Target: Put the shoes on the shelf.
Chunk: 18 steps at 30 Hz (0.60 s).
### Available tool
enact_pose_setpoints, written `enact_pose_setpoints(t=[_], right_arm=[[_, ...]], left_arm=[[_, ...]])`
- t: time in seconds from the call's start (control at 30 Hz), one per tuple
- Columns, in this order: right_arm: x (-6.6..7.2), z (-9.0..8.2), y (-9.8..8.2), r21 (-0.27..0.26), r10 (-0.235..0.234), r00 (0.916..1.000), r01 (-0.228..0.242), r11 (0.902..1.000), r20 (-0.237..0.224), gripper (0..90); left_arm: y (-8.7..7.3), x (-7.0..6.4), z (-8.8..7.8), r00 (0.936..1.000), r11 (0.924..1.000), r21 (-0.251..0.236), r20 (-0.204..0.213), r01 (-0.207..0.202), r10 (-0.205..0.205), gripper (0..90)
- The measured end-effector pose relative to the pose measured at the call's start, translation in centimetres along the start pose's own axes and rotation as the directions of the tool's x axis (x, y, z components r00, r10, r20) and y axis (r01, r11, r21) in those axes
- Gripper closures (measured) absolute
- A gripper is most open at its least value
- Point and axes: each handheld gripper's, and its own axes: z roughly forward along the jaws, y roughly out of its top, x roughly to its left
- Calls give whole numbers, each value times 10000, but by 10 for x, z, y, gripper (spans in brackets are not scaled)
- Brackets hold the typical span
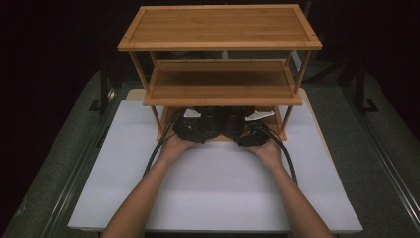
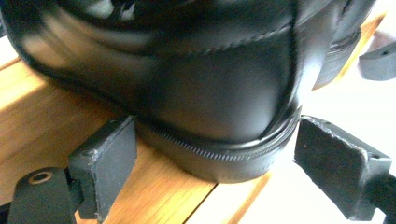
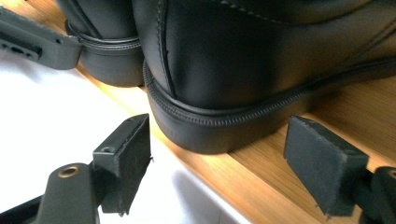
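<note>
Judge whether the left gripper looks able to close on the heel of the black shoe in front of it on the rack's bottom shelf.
Probably yes: the left gripper stands open with its pads either side of the shoe heel, nothing between them, on the bottom shelf.

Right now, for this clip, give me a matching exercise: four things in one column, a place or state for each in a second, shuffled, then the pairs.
Things:
1. left tongs
2. pair of black shoes
3. top shelf
4. white board

Places or states:
A. bare wood, nothing standing on it
B. lies on the table under the wooden rack
C. open, pads standing either side of a shoe's heel
D. side by side on the rack's bottom shelf, heels toward the person

Pairs: 1-C, 2-D, 3-A, 4-B
</note>
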Motion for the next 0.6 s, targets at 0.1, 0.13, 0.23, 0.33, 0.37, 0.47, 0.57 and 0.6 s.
enact_pose_setpoints(t=[0.1, 0.13, 0.23, 0.33, 0.37, 0.47, 0.57, 0.6], right_arm=[[-1, -9, -3, -199, 5, 10000, -6, 9998, -17, 194], [-1, -11, -4, -183, -9, 10000, 9, 9998, -23, 188], [-1, -16, -8, -178, -57, 10000, 57, 9998, -20, 181], [0, -23, -12, -191, -117, 9999, 117, 9997, 7, 173], [1, -25, -13, -166, -95, 10000, 96, 9998, 21, 167], [4, -30, -17, -62, -54, 10000, 54, 10000, 54, 154], [6, -41, -26, 15, -148, 9999, 148, 9999, 47, 136], [7, -44, -27, 75, -147, 9999, 147, 9999, 61, 131]], left_arm=[[-6, 1, -8, 9997, 9997, -40, 66, 221, -221, 119], [-8, -1, -9, 9992, 9991, -138, 63, 397, -397, 119], [-12, -2, -18, 9998, 9998, -37, 127, 174, -174, 116], [-17, -5, -27, 9995, 9999, 4, 287, 165, -166, 107], [-19, -7, -31, 9995, 9999, 34, 288, 119, -120, 107], [-23, -11, -38, 9995, 9999, -39, 298, 130, -129, 104], [-33, -20, -55, 9995, 10000, -39, 310, -23, 24, 101], [-36, -22, -59, 9995, 10000, -41, 315, -12, 14, 101]])
